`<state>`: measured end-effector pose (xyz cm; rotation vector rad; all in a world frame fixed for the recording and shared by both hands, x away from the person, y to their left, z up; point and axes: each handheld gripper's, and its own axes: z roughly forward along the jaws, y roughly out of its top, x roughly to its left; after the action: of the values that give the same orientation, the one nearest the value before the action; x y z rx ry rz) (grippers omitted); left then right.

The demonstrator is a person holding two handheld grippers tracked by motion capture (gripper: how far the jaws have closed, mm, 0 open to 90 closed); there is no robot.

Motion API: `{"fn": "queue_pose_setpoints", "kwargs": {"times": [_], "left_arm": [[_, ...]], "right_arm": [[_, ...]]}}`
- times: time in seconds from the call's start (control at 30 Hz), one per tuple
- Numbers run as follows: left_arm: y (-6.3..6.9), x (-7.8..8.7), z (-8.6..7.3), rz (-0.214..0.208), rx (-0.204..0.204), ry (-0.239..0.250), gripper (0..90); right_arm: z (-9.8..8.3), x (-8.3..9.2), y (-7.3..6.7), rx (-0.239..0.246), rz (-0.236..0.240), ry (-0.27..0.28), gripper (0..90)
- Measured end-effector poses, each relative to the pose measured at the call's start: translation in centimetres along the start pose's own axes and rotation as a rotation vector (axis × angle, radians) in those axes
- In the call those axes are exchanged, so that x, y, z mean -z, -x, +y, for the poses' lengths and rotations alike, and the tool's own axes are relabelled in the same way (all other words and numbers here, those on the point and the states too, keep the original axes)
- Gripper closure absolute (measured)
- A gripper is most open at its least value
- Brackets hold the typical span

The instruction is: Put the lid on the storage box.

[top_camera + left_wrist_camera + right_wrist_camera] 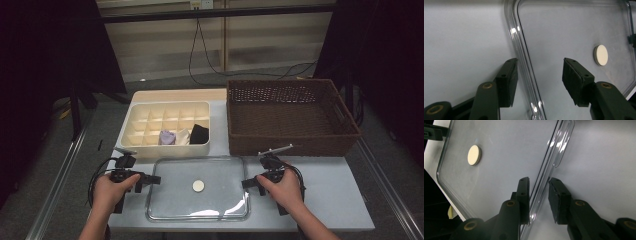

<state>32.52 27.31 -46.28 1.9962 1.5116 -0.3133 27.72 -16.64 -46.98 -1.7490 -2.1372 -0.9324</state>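
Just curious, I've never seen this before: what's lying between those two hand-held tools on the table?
A clear plastic lid lies flat between the left tool and the right tool, with a small white disc at its middle; the high view shows this.

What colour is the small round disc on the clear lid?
Cream-white disc; best in the left gripper view.
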Motion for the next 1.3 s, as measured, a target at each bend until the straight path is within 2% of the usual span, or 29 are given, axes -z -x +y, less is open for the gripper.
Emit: {"fn": "queue_pose_setpoints", "kwargs": {"times": [0.07, 0.1, 0.17, 0.2, 0.23, 0.27, 0.37, 0.47, 0.57, 0.7, 0.8, 0.87, 0.93, 0.97, 1.03, 1.13, 1.17, 1.2, 1.27, 1.3], "left_arm": [[0.1, 0.0, 0.1, 0.007, -0.017, -0.007, 45.9], [0.1, -0.1, 0.1, 0.007, -0.005, -0.004, 45.2], [0.2, 0.0, 0.0, 0.02, -0.012, -0.004, 46.7], [0.2, 0.0, 0.0, 0.027, -0.006, 0.004, 50.3], [-0.1, 0.0, 0.0, 0.029, -0.018, 0.003, 53.3], [-0.1, 0.1, 0.0, 0.017, -0.006, 0.003, 54.5], [-0.1, 0.1, -0.2, 0.025, -0.017, 0.011, 56.1], [-0.1, 0.3, 0.0, 0.027, -0.012, 0.001, 57.2], [0.2, 0.4, 0.0, 0.028, 0.008, 0.005, 58.4], [0.7, 1.5, 0.0, 0.024, -0.007, 0.033, 62.8], [1.2, 2.4, 0.0, 0.024, -0.002, 0.042, 67.2], [1.4, 2.9, 0.0, 0.017, -0.011, 0.049, 69.6], [1.7, 3.4, 0.1, 0.033, -0.052, 0.045, 70.6], [1.9, 3.5, 0.1, 0.032, -0.051, 0.054, 70.9], [2.3, 3.8, 0.1, 0.057, -0.083, 0.056, 71.1], [2.8, 4.1, 0.3, 0.061, -0.093, 0.06, 71.3], [3.0, 4.2, 0.3, 0.057, -0.085, 0.081, 71.4], [3.1, 4.3, 0.3, 0.052, -0.085, 0.078, 72.0], [3.3, 4.6, 0.4, 0.054, -0.1, 0.091, 72.1], [3.3, 4.8, 0.5, 0.05, -0.111, 0.081, 72.3]], "right_arm": [[0.0, 0.0, 0.0, 0.003, 0.007, 0.002, 72.3], [-0.1, -0.3, -0.1, -0.006, 0.046, -0.013, 72.0], [-0.2, -0.4, -0.7, 0.005, 0.016, -0.013, 71.3], [0.0, -0.4, -0.9, 0.018, -0.009, -0.01, 71.0], [0.1, -0.4, -1.0, 0.023, -0.021, -0.006, 70.9], [0.2, -0.5, -1.0, 0.024, -0.024, -0.006, 70.9], [0.0, -0.4, -0.8, 0.019, -0.008, 0.002, 71.2], [0.0, -0.2, -1.1, 0.039, -0.016, 0.014, 71.3], [-0.1, 0.1, -1.2, 0.034, -0.005, 0.036, 72.3], [-0.3, 0.7, -1.1, 0.044, 0.008, 0.074, 73.4], [-0.4, 1.3, -1.3, 0.05, 0.022, 0.107, 74.6], [-0.5, 1.6, -1.5, 0.071, 0.019, 0.124, 74.9], [-0.6, 1.9, -1.6, 0.076, 0.024, 0.148, 75.9], [-0.6, 2.1, -1.6, 0.08, 0.027, 0.165, 76.2], [-0.5, 2.5, -1.8, 0.088, 0.026, 0.189, 76.9], [-0.5, 2.8, -2.0, 0.1, 0.014, 0.212, 77.3], [-0.5, 2.9, -2.0, 0.099, 0.016, 0.22, 77.5], [-0.4, 3.0, -1.9, 0.097, 0.016, 0.224, 77.7], [-0.4, 3.3, -1.9, 0.099, 0.023, 0.237, 78.3], [-0.3, 3.5, -2.0, 0.101, 0.021, 0.243, 78.4]]}}
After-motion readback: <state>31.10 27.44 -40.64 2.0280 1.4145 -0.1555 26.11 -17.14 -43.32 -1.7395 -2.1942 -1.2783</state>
